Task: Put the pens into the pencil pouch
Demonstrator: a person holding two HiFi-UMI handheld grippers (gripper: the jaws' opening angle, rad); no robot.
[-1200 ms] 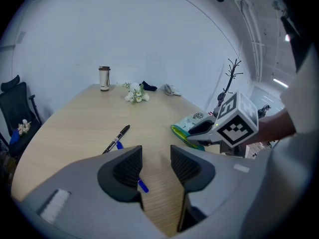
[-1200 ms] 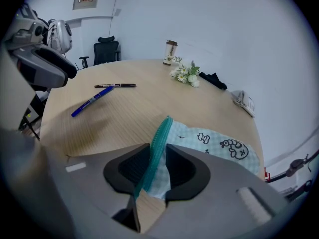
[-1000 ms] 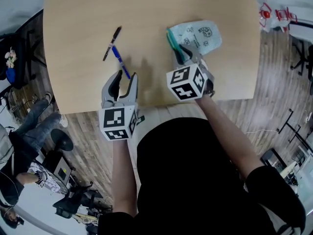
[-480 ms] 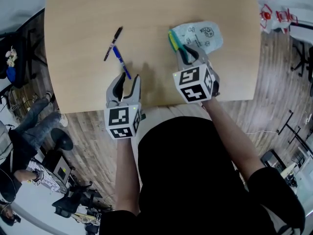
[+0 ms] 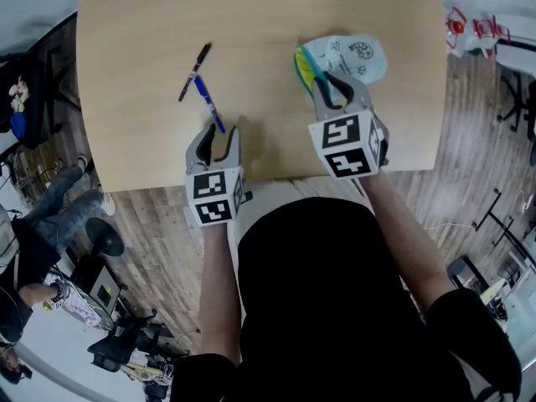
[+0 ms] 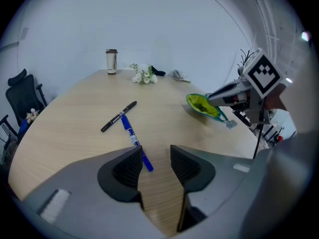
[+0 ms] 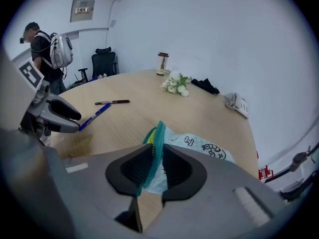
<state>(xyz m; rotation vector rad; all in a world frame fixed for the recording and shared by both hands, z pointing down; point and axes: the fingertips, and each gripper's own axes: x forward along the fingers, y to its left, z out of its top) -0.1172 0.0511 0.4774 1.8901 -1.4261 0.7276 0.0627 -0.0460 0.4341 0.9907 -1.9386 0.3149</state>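
Your left gripper [image 5: 213, 132], jaws spread and empty, hangs at the near tip of the blue pen [image 5: 208, 105], shaft running straight ahead, while your right gripper [image 5: 333, 86], jaws just closed, pinches the pencil pouch [image 5: 347, 57] well right of that pen.

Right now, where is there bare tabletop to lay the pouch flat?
Free: the strip between blue pen and pouch, and left of the black pen to the table edge. Crowded: the near edge, left gripper at the blue pen's tip.
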